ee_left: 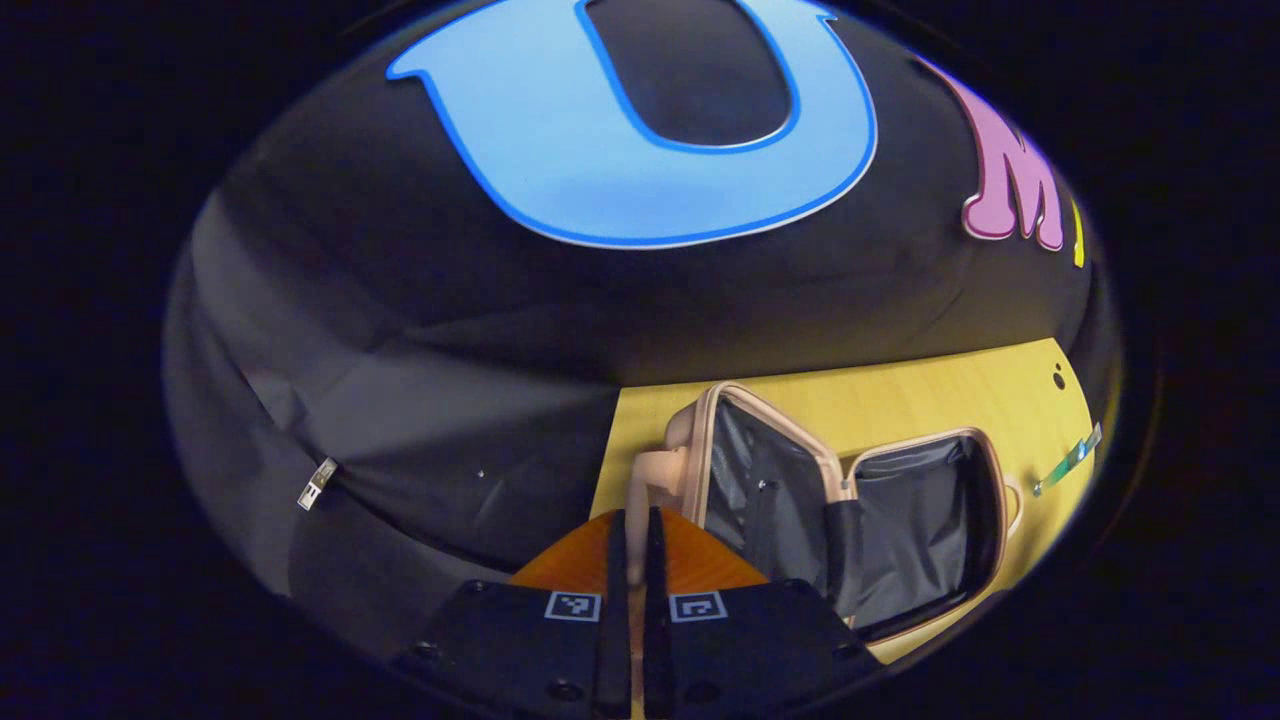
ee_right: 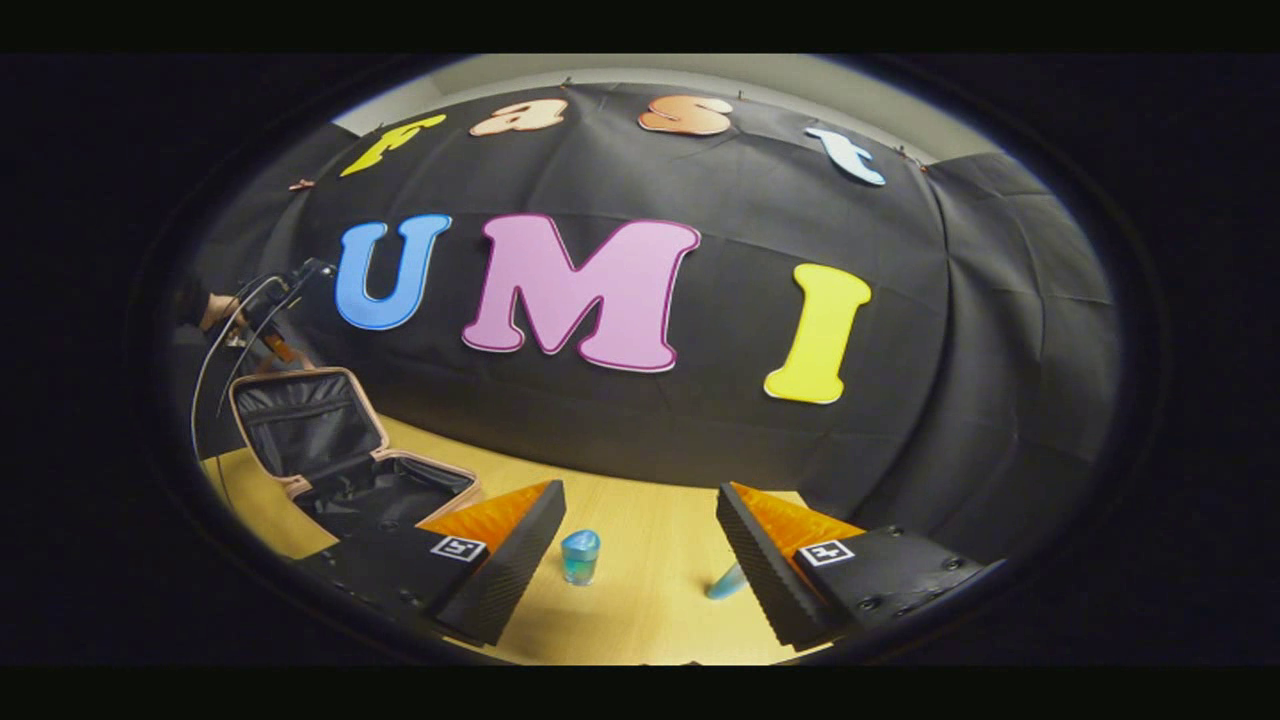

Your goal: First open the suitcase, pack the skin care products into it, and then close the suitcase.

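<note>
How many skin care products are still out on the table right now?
2. A small blue bottle stands upright between the right gripper's open fingers; a light blue tube lies beside its right finger, partly hidden. Others may be out of view.

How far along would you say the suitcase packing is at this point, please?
Done: the suitcase is open, lid up, its dark lining bare. In hand: the left gripper is shut on the suitcase handle; the right gripper is open, facing a small blue bottle and a blue tube on the table. Left: packing both and closing.
</note>
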### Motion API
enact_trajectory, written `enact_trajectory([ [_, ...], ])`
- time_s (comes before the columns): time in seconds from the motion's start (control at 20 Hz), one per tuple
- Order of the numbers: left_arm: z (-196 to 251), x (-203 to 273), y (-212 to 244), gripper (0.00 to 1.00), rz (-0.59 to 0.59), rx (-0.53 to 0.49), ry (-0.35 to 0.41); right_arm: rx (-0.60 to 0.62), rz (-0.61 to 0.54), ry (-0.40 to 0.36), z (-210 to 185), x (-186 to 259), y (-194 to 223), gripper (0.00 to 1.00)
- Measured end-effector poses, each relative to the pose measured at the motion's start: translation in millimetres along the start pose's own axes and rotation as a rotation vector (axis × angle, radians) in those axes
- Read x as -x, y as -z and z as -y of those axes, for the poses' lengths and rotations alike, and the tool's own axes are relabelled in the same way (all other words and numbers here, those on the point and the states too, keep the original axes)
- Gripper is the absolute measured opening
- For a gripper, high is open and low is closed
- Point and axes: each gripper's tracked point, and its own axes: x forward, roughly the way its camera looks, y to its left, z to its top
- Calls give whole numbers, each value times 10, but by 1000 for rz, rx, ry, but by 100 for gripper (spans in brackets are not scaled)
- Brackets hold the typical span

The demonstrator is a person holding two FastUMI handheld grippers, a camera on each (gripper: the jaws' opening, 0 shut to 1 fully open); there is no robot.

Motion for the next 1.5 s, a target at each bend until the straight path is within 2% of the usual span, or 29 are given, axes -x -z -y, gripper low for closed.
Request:
enact_trajectory([
  [0.2, -252, -568, 546, 11, -61, 11, -46, 21, -44, -9, -146, -25, 219, 97],
  [0.35, -279, -913, 931, 12, -107, 33, -71, 8, -67, -10, -212, -40, 335, 96],
  [0.5, -259, -1135, 1256, 12, -158, 19, -102, -6, -90, -5, -230, -63, 410, 97],
  [0.6, -342, -1160, 1357, 16, -176, 7, -157, -6, -87, 7, -202, -76, 413, 97],
  [0.65, -384, -1154, 1356, 22, -164, 12, -175, -5, -84, 13, -175, -86, 403, 97],
  [0.7, -391, -1095, 1303, 24, -138, 24, -200, -6, -81, 18, -144, -98, 405, 97],
  [0.75, -423, -1028, 1229, 42, -110, 40, -219, -7, -78, 23, -111, -110, 395, 97],
  [0.85, -362, -735, 982, 78, -5, 100, -204, -10, -77, 36, -13, -114, 406, 97],
  [0.9, -220, -482, 749, 96, 77, 136, -166, -9, -77, 43, 39, -105, 408, 97],
  [1.0, 105, -8, 406, 96, 235, 163, -97, -4, -79, 61, 175, -86, 422, 97],
  [1.1, 559, 410, 199, 98, 344, 165, -47, -5, -84, 75, 295, -57, 446, 97],
  [1.3, 1691, 1088, -8, 98, 468, 178, 59, -22, -92, 88, 511, 42, 501, 97],
  [1.35, 2036, 1232, -49, 98, 487, 190, 95, -31, -96, 83, 539, 71, 525, 95],
  [1.5, 3036, 1592, -74, 98, 543, 212, 206, -47, -106, 74, 648, 154, 609, 97],
])
